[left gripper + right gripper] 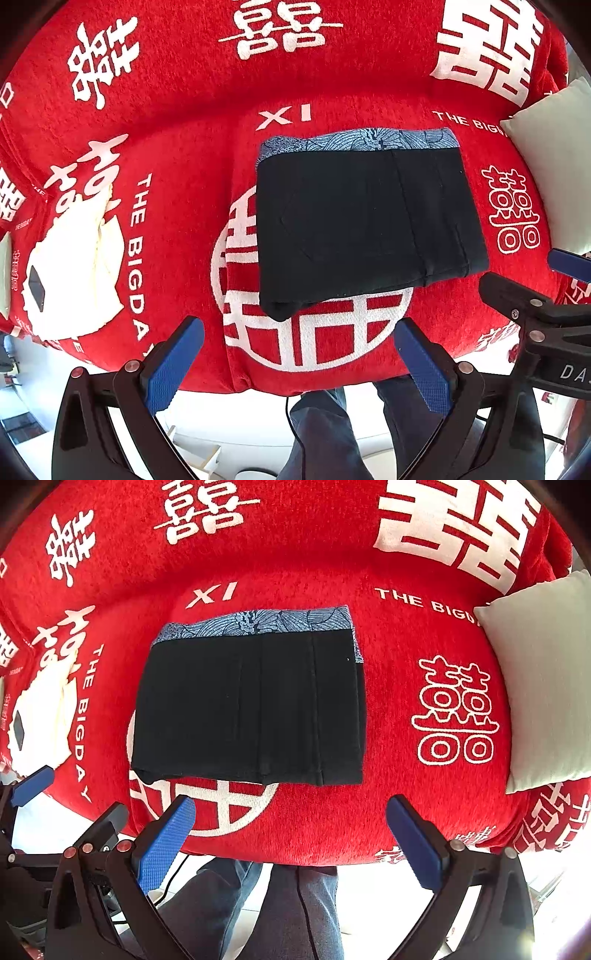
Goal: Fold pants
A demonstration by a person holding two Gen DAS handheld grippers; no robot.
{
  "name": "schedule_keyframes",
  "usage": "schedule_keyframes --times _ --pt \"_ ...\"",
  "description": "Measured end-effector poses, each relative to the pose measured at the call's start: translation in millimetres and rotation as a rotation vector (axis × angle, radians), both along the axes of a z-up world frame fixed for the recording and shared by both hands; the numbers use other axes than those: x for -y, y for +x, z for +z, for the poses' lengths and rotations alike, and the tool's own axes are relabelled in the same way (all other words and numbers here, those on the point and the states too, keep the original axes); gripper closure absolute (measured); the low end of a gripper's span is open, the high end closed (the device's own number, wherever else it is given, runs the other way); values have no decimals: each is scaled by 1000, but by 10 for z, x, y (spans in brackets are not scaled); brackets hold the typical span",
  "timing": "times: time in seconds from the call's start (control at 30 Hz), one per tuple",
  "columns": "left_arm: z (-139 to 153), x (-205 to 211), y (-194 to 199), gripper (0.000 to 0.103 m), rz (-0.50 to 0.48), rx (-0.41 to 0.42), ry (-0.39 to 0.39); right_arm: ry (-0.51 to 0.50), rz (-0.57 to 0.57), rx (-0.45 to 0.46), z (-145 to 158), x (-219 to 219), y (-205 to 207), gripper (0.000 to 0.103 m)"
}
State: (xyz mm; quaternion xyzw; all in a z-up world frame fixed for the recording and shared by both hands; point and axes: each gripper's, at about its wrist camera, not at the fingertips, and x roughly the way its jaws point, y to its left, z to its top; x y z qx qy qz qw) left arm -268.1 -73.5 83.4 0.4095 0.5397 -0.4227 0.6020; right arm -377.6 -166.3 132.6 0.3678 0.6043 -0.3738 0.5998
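The black pants (365, 229) lie folded into a thick, squarish bundle on the middle of the sofa seat (184, 206), nearer its front edge than the backrest, their matte cloth showing faint seams and a curved pocket line. A strip of blue patterned fabric (354, 142) with fine wave-like printing peeks out along the bundle's far edge, beneath the black layers. The sofa is covered in a nubby red throw printed with big white characters and the words "THE BIGDAY". A pale, smooth cushion (543, 686) leans at the right end of the seat, and a fluffy white pillow (74, 258) with a small black diamond sits toward the left end. Both grippers hover off the front edge of the seat, touching nothing: the left gripper (299, 365) has its jaws wide apart and empty, the ribbed blue pads (173, 369) bare, and the right gripper (291, 845) is spread the same way. The left wrist view catches the black frame of the right gripper at its right side; the right wrist view shows the whole cushion and the blue strip wrapping around the bundle's far right corner. Below the seat edge, a person's legs (288, 915) in grey-blue trousers stand on a light floor.
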Motion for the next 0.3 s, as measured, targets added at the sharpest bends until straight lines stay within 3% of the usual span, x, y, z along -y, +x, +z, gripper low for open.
schedule_keyframes --times 0.3 --pt "-8 8 22 0 9 9 -10 0 -2 -5 -12 16 13 0"
